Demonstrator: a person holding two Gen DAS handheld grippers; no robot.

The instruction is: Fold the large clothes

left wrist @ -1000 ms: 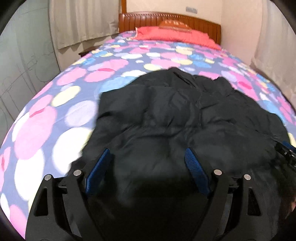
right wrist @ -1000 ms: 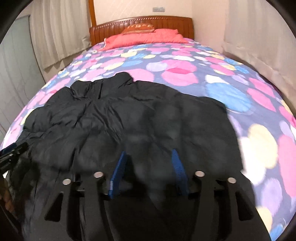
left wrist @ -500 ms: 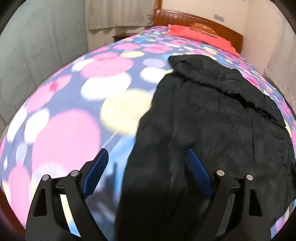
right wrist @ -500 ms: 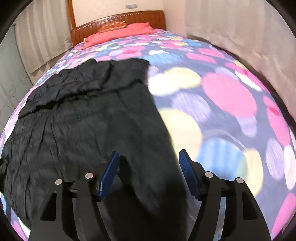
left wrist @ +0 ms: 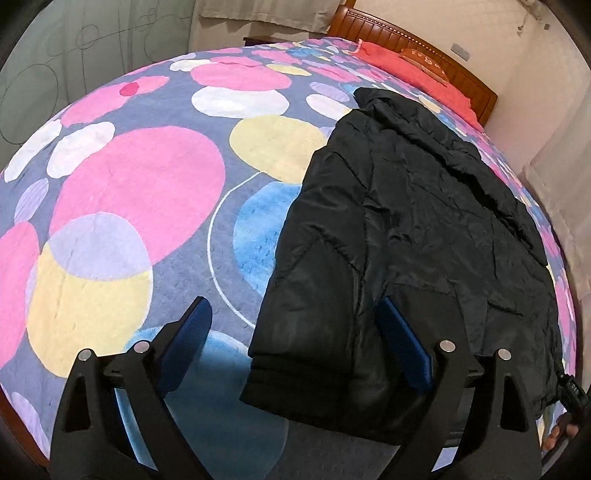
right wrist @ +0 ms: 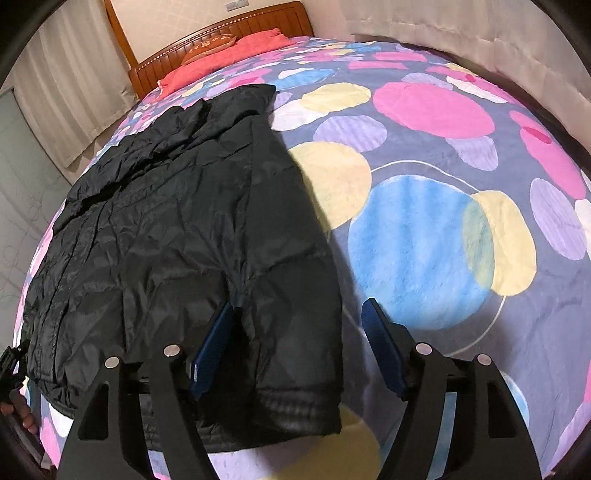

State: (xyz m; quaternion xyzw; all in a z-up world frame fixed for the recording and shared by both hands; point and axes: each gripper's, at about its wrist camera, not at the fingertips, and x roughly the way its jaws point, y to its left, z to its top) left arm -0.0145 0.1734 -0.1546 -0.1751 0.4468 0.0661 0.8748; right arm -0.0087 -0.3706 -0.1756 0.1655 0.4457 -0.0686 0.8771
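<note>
We have both claws over the foot end of the jacket [left wrist: 424, 236], which lies flat on the bed [left wrist: 122, 192] with its hem nearest us.

1. Left claw [left wrist: 295, 341]: fingers spread wide, holding nothing. It straddles the jacket's left sleeve, which lies folded along the body.
2. Right claw [right wrist: 299, 341]: fingers likewise spread wide, holding nothing. It straddles the jacket's right sleeve edge, cuff [right wrist: 295, 410] nearest.
3. Step in hand, as we judge it: the jacket is laid out and both sleeves appear turned in; the body fold is not yet made.
4. Next move, as we judge it: close each claw on a hem corner and carry the hem toward the collar [right wrist: 236, 99], keeping both sides level so the padded fabric does not slide.
5. Beyond the collar lie a red pillow [left wrist: 406, 70] and the headboard [right wrist: 221, 33].

Containers: none in view.
</note>
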